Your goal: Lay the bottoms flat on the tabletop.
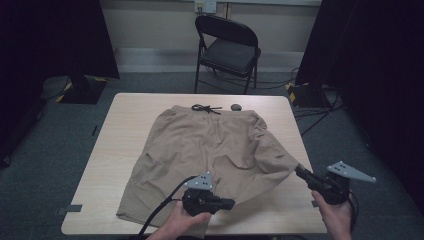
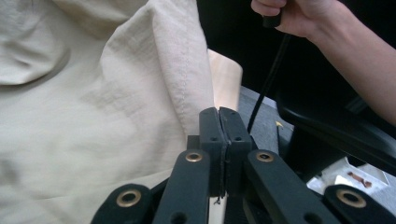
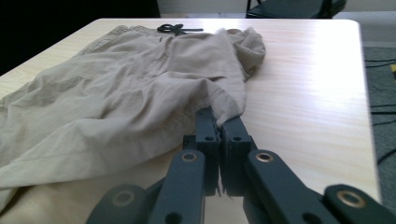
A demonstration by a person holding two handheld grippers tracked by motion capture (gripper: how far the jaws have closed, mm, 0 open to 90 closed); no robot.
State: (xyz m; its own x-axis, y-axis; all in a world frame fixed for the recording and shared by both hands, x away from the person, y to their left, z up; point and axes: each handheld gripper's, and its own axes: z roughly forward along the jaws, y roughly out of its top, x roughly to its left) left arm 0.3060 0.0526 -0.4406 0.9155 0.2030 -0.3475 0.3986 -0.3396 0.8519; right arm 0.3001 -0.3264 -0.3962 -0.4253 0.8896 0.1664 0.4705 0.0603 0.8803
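Observation:
Tan shorts (image 1: 210,145) lie spread on the wooden table (image 1: 112,150), waistband and black drawstring (image 1: 206,108) at the far side. My left gripper (image 1: 231,203) is at the near edge, pointing right, shut on the hem of the shorts (image 2: 93,116); in the left gripper view the left gripper (image 2: 219,112) pinches the fabric edge, which rises from its tips. My right gripper (image 1: 298,170) is off the table's right front corner, shut on the right leg's corner, pulled out to a point. In the right gripper view the right gripper (image 3: 218,122) grips the shorts (image 3: 116,93).
A small dark round object (image 1: 236,107) sits by the waistband. A black folding chair (image 1: 227,47) stands beyond the table. Bare tabletop (image 3: 308,93) runs along the right side. Cables lie on the floor at the right (image 1: 320,112).

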